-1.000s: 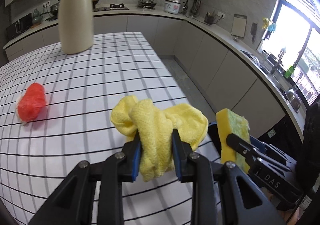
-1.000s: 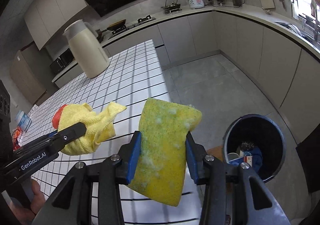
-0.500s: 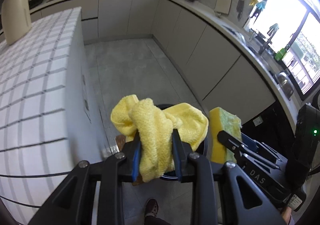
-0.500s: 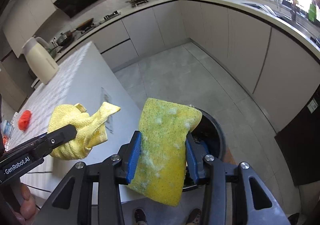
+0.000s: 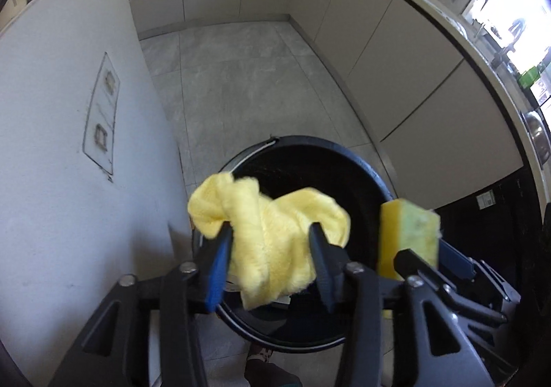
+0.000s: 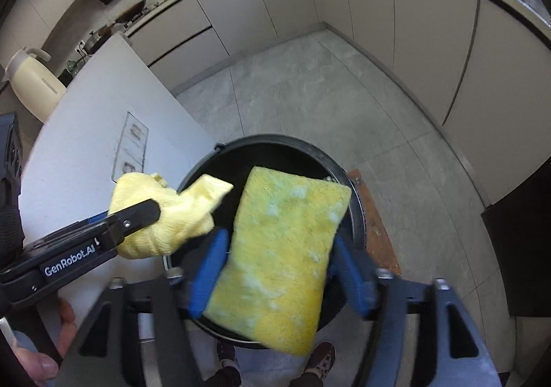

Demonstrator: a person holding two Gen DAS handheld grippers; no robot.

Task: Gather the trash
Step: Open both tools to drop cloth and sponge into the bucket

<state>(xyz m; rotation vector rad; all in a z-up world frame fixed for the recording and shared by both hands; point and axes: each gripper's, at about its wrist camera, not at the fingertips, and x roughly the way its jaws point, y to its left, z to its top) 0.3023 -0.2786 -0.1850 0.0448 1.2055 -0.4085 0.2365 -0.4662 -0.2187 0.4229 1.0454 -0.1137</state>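
Jaws of the left gripper [image 5: 268,232] have just been opening, and the yellow cloth [image 5: 272,235] hangs loose between them. The right gripper [image 6: 280,242] has parted too — its sponge [image 6: 279,256] sits free between the blue pads. Both items hover over the mouth of the black bin [image 5: 344,152] on the grey floor [image 5: 241,77] — beside the white island [image 5: 62,145].
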